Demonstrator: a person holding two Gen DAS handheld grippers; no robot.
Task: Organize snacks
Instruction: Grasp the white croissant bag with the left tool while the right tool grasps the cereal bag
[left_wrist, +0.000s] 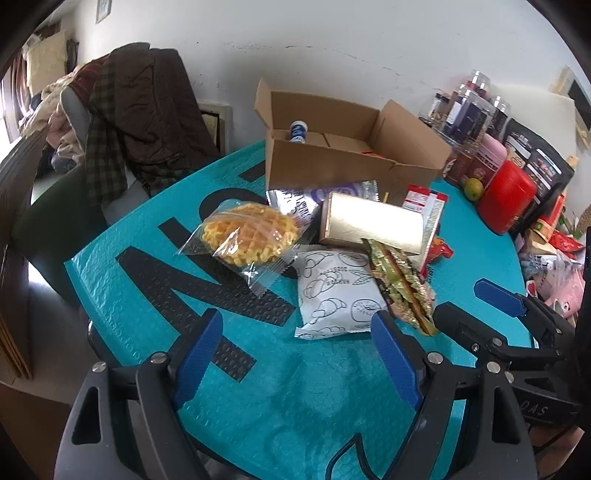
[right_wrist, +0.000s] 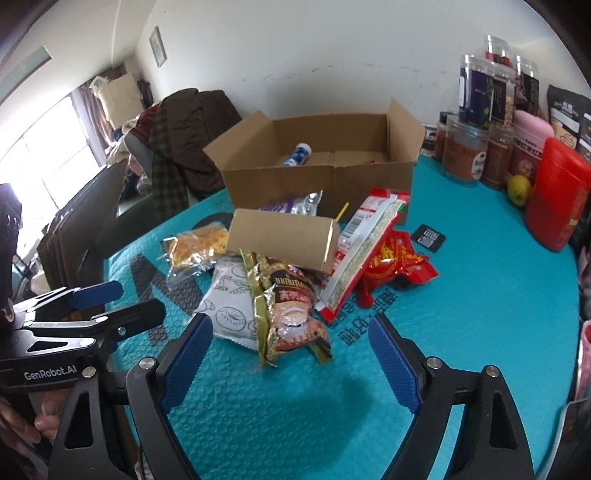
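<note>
Two open grippers hang over a heap of snacks on a teal mat (left_wrist: 295, 406), with an open carton (right_wrist: 317, 177) waiting at the far side, a blue-capped tube (right_wrist: 297, 155) already inside it. Your left gripper (left_wrist: 295, 350) stands released and empty, its jaws spread just near of the white pouch (left_wrist: 336, 291), while your right gripper (right_wrist: 291, 354) is also spread with nothing between its pads, just near of the gold packet (right_wrist: 291, 314). The heap is your main hazard: the small brown box (right_wrist: 284, 240) rests on top of the pouch, the gold packet and the red-and-white pack (right_wrist: 369, 251), so pulling any of these from beneath could likely tip it off. The wrapped waffle (left_wrist: 251, 236) sits at the left of the pile with a loose, slick wrapper, and a pinch on the film alone could probably let it slide free. The gold packet overlaps the white pouch, so a wide bite by either gripper might catch both. Your two grippers sit close side by side in both views, and reaching for neighbouring packs at once risks a knock between them. At the right, jars (right_wrist: 465, 151) and a red canister (right_wrist: 557, 199) crowd the mat's edge, where a wide swing toward the carton could topple them.
</note>
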